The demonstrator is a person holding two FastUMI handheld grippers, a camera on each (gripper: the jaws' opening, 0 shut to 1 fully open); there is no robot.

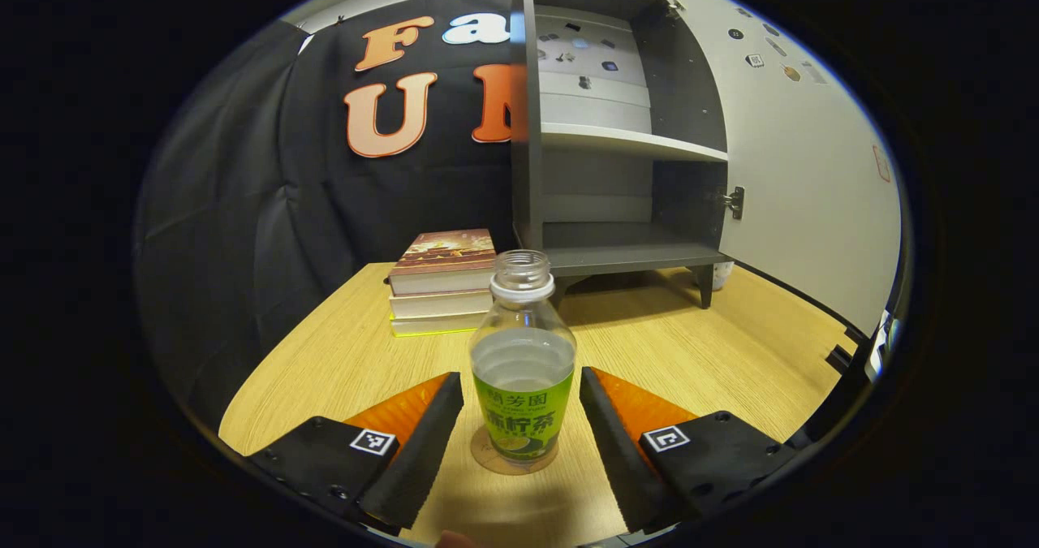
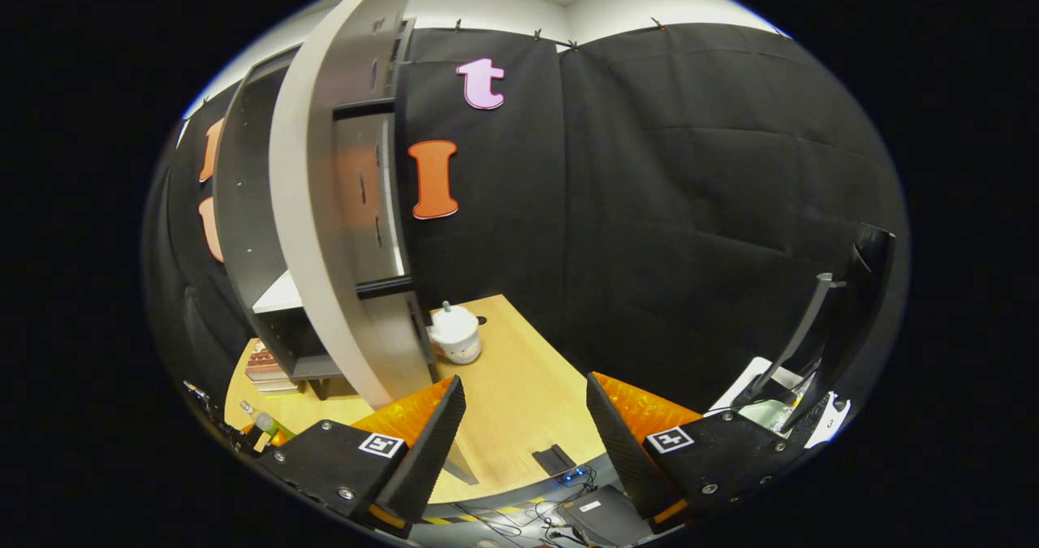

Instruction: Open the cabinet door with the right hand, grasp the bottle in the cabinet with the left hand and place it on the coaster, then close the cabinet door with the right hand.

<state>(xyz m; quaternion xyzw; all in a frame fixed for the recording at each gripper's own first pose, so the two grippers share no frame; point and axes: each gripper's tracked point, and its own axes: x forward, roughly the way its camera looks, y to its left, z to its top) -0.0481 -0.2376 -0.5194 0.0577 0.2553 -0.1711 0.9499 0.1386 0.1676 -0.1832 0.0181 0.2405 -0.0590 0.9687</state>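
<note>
left gripper (image 1: 521, 418) standing wide, fingers flanking bottle (image 1: 523, 361) with gaps both sides, not pressing. bottle standing upright on coaster (image 1: 513, 463) on wooden table (image 1: 341, 361), cap off, liquid partway up. stack of books (image 1: 442, 282) lying beyond it at left. cabinet (image 1: 617, 142) sitting at far end, shelves bare, cabinet door (image 1: 804, 166) swinging open to right. right gripper (image 2: 526, 426) also standing wide, gripping nothing, door edge just beside its left finger; small white pot (image 2: 454, 335) sitting past it.

Clear glossy plastic bottle (image 1: 523, 351), matt wood-grain table (image 1: 341, 361), smooth matt cabinet (image 1: 617, 166), black cloth wall (image 2: 690, 207)
</note>
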